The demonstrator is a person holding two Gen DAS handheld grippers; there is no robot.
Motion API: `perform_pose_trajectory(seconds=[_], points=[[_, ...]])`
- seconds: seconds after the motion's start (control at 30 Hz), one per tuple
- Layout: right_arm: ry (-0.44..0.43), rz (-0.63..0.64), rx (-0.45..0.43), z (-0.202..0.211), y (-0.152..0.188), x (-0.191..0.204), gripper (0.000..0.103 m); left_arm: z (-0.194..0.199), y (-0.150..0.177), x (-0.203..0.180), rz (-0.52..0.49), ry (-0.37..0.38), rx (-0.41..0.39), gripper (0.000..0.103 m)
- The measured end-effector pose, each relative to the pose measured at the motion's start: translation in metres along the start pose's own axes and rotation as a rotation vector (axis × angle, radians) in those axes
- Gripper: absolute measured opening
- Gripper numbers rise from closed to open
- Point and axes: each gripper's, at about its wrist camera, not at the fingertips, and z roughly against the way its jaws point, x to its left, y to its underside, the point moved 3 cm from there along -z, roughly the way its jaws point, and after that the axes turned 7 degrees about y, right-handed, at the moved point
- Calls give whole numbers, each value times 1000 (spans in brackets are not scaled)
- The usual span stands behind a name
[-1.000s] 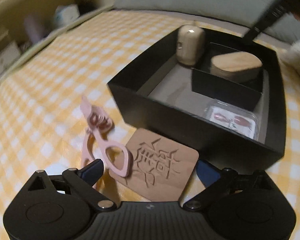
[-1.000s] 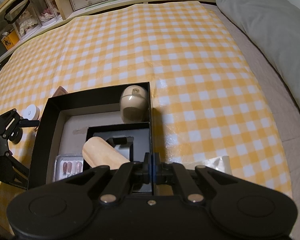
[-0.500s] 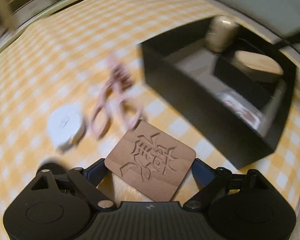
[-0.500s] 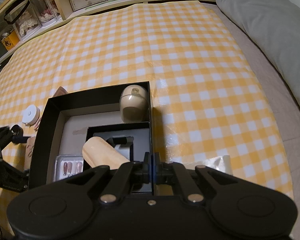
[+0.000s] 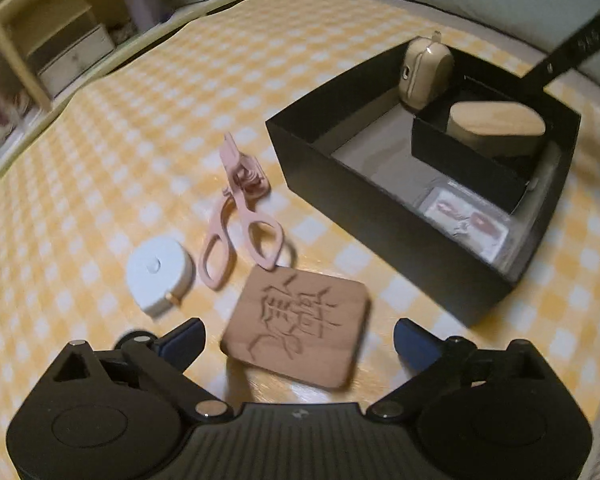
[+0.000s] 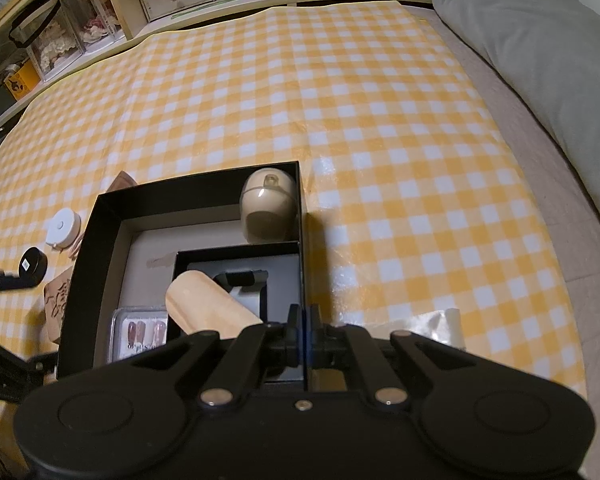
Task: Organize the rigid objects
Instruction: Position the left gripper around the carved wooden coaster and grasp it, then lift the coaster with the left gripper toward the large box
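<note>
Black box [image 5: 384, 216] sits on the checked cloth [image 6: 340, 100], partly filled; task looks roughly half done. Inside, far corner: a beige egg-shaped case [image 5: 426, 72] standing upright. A smaller black inner tray [image 5: 464, 164] holds a wooden oval block [image 5: 496, 124], which leans on the tray's edge; a dark stand-like item lies beneath it, hard to identify. In the near part of the box, outside the tray, a clear case of press-on nails [image 5: 466, 220] lies flat.

Still outside on the cloth, just beside the box: carved wooden coaster [image 5: 296, 320], pink scissors [image 5: 240, 216], white round tape measure [image 5: 158, 276]. Scissor handle nearly touches the coaster's far edge; the tape measure is just left of the scissors.

Left tool [image 5: 296, 340] is released, its fingers spread either side of the coaster, not touching it. The coaster is likely the next pick.

Right tool [image 6: 303, 320] is clenched on the thin right wall of the box, seemingly steadying it.
</note>
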Motion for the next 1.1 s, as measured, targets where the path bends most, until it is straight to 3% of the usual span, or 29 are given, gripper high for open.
perform_pose_trajectory(seconds=[0.13, 0.27, 0.37, 0.63, 0.87, 1.0, 1.1], points=[[-1, -2, 1, 0, 0, 1, 2, -12, 0, 9, -50, 45, -14, 100], [-2, -1, 1, 0, 0, 1, 2, -24, -4, 20, 24, 78, -22, 99], [-2, -2, 1, 0, 0, 1, 2, -24, -5, 26, 89, 143, -13, 85], [-3, -2, 1, -1, 0, 1, 2, -14, -5, 24, 119, 120, 13, 83], [-3, -2, 1, 0, 0, 1, 2, 28, -27, 33, 193, 139, -134, 83], [-2, -2, 1, 0, 0, 1, 2, 51, -45, 37, 323, 115, -226, 83], [-2, -1, 2, 0, 0, 1, 2, 55, -54, 32, 419, 110, -251, 83]])
